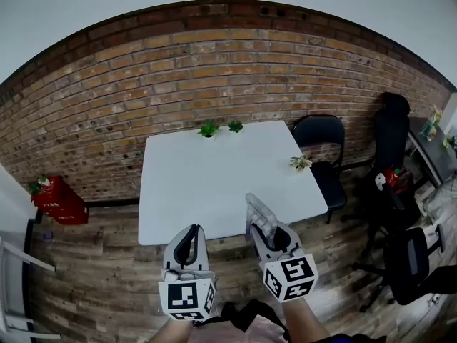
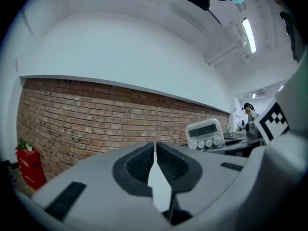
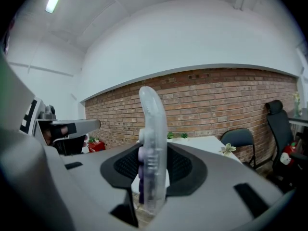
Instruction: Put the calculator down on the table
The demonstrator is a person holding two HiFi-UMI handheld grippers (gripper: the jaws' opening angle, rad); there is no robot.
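The calculator (image 1: 260,216) is a clear, translucent one with a display and purple buttons. It stands on edge between the pads of my right gripper (image 1: 265,233), which is shut on it just past the near edge of the white table (image 1: 214,184). In the right gripper view the calculator (image 3: 153,148) rises upright out of the jaws. The left gripper view shows the calculator (image 2: 206,134) face-on, off to the right. My left gripper (image 1: 189,243) is beside the right one over the wooden floor. Its jaws meet at the tips and hold nothing (image 2: 155,146).
Two small green plants (image 1: 208,128) (image 1: 235,126) stand at the table's far edge and a third (image 1: 300,162) near its right edge. A black chair (image 1: 321,138) and office chairs (image 1: 410,263) stand to the right. A red crate (image 1: 58,200) sits on the floor at left by the brick wall.
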